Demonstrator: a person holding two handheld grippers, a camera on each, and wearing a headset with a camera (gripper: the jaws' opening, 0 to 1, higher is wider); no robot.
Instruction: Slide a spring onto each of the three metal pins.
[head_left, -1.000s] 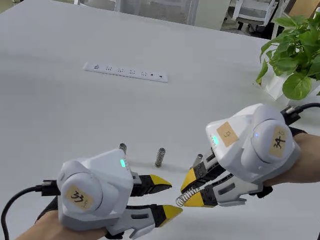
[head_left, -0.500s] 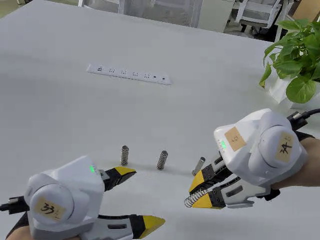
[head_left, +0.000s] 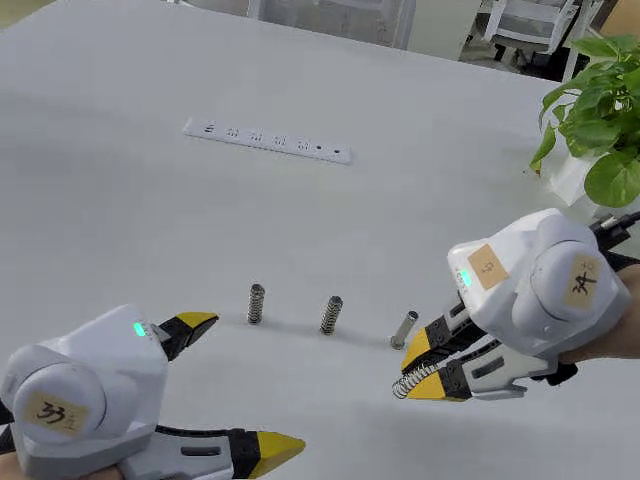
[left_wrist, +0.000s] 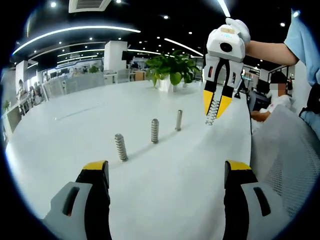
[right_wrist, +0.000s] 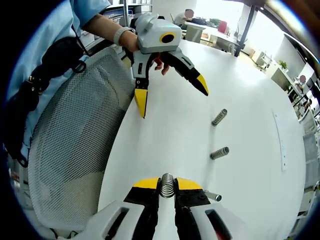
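Our right gripper (head_left: 418, 371) is pinched tight on a spring (head_left: 407, 381), which pokes from its yellow tips near the bare pin (head_left: 404, 329); our left gripper (head_left: 238, 383) gapes wide, holding nothing. The middle pin (head_left: 331, 314) and end pin (head_left: 256, 303) each wear a spring, with a power strip (head_left: 267, 141) and plant (head_left: 600, 110) well beyond, and the left gripper's sticker reads 33

Open-plan office under bright strip lighting
You face a broad white surface (head_left: 120, 220) carrying a white power strip (head_left: 266, 141), a leafy potted plant (head_left: 598, 130) at its far right edge, a grey mesh chair (right_wrist: 65, 150) beside you, long ceiling lights (left_wrist: 75, 29) overhead.
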